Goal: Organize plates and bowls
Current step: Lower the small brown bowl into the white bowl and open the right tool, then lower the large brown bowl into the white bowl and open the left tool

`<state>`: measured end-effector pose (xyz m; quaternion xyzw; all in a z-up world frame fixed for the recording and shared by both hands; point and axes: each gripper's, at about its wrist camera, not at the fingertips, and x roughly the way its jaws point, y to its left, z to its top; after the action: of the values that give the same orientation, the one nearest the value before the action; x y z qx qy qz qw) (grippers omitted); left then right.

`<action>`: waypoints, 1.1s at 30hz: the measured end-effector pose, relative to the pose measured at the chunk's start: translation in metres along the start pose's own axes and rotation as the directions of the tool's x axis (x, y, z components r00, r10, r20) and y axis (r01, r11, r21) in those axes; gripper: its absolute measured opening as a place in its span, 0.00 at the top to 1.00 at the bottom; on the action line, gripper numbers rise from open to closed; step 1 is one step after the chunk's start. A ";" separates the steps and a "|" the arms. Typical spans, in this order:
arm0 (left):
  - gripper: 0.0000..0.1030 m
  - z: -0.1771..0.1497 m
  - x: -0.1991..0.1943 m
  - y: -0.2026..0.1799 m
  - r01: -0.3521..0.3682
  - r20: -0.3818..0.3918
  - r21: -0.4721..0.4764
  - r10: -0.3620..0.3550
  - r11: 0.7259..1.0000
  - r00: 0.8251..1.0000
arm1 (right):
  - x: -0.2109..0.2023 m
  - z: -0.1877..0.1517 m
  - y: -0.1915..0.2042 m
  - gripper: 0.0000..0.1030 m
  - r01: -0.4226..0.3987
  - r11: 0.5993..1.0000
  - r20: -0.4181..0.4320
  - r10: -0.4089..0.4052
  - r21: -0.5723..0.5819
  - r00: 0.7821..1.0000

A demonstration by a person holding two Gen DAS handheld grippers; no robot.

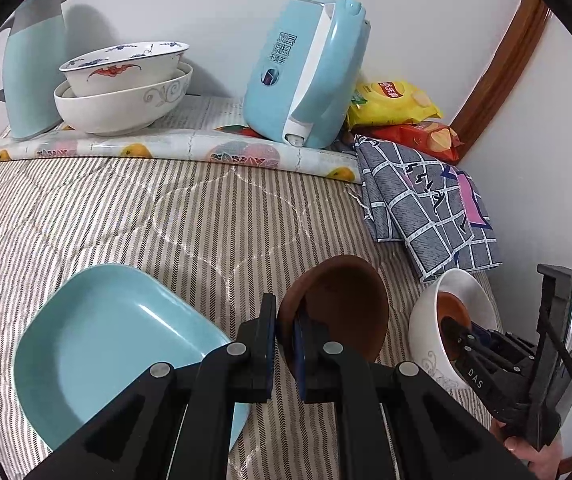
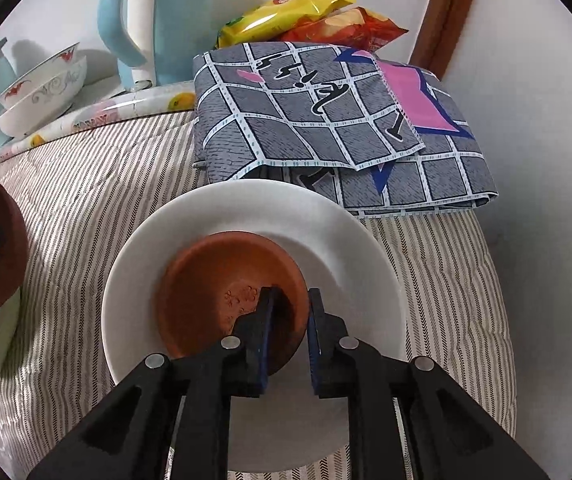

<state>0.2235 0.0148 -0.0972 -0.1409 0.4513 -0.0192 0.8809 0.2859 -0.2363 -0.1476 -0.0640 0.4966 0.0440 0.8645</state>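
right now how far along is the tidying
Done: two bowls nested at the back. In hand: the left hand-held gripper grips a brown saucer; the right hand-held gripper straddles another saucer's rim inside the white bowl. Left: the blue plate.

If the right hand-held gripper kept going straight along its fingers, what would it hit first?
The brown saucer its fingers straddle at the near rim, lying inside the white bowl. The right hand-held gripper would probably press into that saucer, though depth is uncertain.

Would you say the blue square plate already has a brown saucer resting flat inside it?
No, the blue square plate is bare, and the left gripper holds a brown saucer beside it.
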 end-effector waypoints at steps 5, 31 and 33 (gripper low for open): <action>0.92 -0.001 -0.002 -0.001 0.005 0.001 0.003 -0.005 1.000 1.000 | -0.003 -0.001 -0.002 0.71 -0.002 1.000 0.006 0.002 0.006 1.000; 0.92 -0.022 -0.020 -0.068 0.102 -0.006 0.087 -0.101 0.991 0.995 | -0.078 -0.032 -0.058 0.67 -0.028 0.995 0.139 0.015 0.093 0.990; 0.92 -0.024 -0.018 -0.075 0.116 -0.014 0.095 -0.115 0.989 0.993 | -0.081 -0.038 -0.066 0.67 -0.021 0.994 0.134 0.007 0.109 0.991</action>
<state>0.2010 -0.0601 -0.0760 -0.1246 0.4447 -0.0924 0.8821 0.2225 -0.3079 -0.0921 -0.0095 0.4398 0.0268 0.8976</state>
